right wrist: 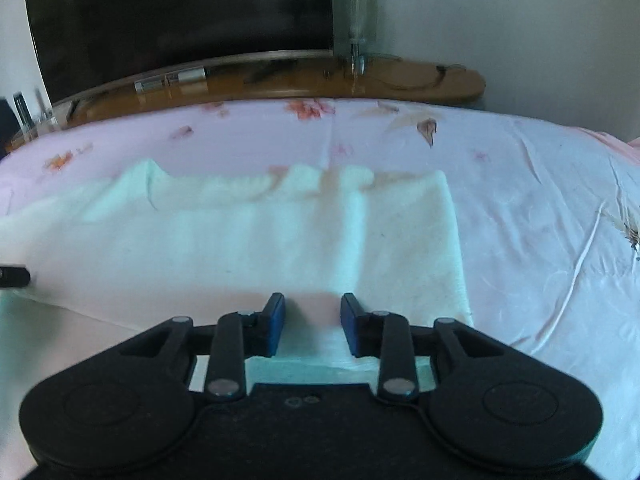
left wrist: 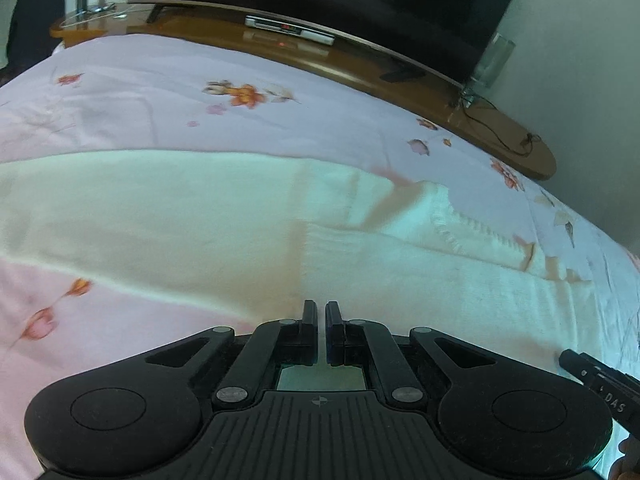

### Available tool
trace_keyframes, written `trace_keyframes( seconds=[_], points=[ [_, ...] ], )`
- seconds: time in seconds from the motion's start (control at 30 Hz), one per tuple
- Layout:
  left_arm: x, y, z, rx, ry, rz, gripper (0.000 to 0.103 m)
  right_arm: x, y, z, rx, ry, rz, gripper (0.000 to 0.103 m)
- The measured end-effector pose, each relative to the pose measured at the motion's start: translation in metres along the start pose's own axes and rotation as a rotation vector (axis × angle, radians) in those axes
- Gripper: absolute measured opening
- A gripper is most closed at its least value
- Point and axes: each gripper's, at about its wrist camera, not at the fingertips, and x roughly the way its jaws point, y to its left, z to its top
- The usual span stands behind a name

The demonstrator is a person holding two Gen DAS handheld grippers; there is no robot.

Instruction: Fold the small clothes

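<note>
The white knitted garment (right wrist: 248,236) lay spread flat across the pink floral bedsheet (right wrist: 520,184), and I judged at least one fold was in, since a doubled edge ran along its near side; more folds seemed left. My right gripper (right wrist: 313,322) stood partly open over that near edge, nothing pinched between its blue pads (right wrist: 276,324). My left gripper (left wrist: 321,316) was closed with nothing visibly held, the garment (left wrist: 200,216) just ahead.

A bed (left wrist: 160,92) under a pink flowered sheet (right wrist: 520,184) fills the near ground. Along its far edge runs a curved wooden shelf (left wrist: 360,60) carrying a dark television (right wrist: 180,20) before pale walls (right wrist: 520,20).
</note>
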Motion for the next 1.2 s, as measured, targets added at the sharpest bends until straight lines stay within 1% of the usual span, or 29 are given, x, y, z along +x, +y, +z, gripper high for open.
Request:
trace_keyframes(
  seconds=[0.13, 0.27, 0.4, 0.5, 0.6, 0.7, 0.8, 0.83, 0.9, 0.93, 1.0, 1.07, 1.17, 1.2],
  points=[
    [-0.009, 0.023, -0.004, -0.054, 0.049, 0.043, 0.004, -0.017, 0.024, -0.001, -0.012, -0.028, 0.067, 0.039],
    [-0.027, 0.046, -0.010, -0.067, 0.022, 0.085, 0.004, -0.028, 0.059, 0.000, -0.051, -0.040, 0.150, 0.041],
    [-0.038, 0.078, -0.011, -0.109, 0.015, 0.132, 0.004, -0.027, 0.093, -0.001, -0.089, -0.027, 0.217, 0.044],
    [-0.044, 0.101, -0.012, -0.135, 0.012, 0.194, 0.004, -0.027, 0.115, -0.004, -0.111, -0.016, 0.255, 0.045],
    [-0.048, 0.120, -0.013, -0.133, 0.020, 0.262, 0.004, -0.029, 0.135, -0.008, -0.133, -0.008, 0.279, 0.046],
    [-0.051, 0.140, -0.013, -0.153, 0.037, 0.298, 0.004, -0.030, 0.152, -0.008, -0.144, -0.005, 0.298, 0.046],
    [-0.057, 0.159, -0.012, -0.189, 0.034, 0.306, 0.004, -0.031, 0.167, -0.007, -0.159, -0.013, 0.315, 0.048],
    [-0.058, 0.163, -0.012, -0.181, 0.030, 0.310, 0.004, -0.032, 0.171, -0.008, -0.163, -0.013, 0.320, 0.048],
    [-0.056, 0.163, -0.011, -0.140, 0.031, 0.342, 0.004, -0.029, 0.178, -0.008, -0.166, -0.011, 0.327, 0.048],
    [-0.056, 0.163, -0.011, -0.114, 0.029, 0.346, 0.004, -0.028, 0.182, -0.009, -0.171, -0.009, 0.328, 0.048],
    [-0.060, 0.162, -0.012, -0.089, -0.003, 0.324, 0.004, -0.027, 0.189, -0.010, -0.176, -0.003, 0.330, 0.049],
    [-0.066, 0.164, -0.012, -0.103, -0.040, 0.275, 0.003, -0.026, 0.193, -0.011, -0.177, -0.002, 0.331, 0.049],
    [-0.073, 0.167, -0.008, -0.103, -0.081, 0.297, 0.004, -0.025, 0.197, -0.010, -0.177, 0.001, 0.332, 0.049],
    [-0.074, 0.168, -0.007, -0.114, -0.083, 0.305, 0.004, -0.024, 0.198, -0.010, -0.178, -0.001, 0.329, 0.049]
  ],
)
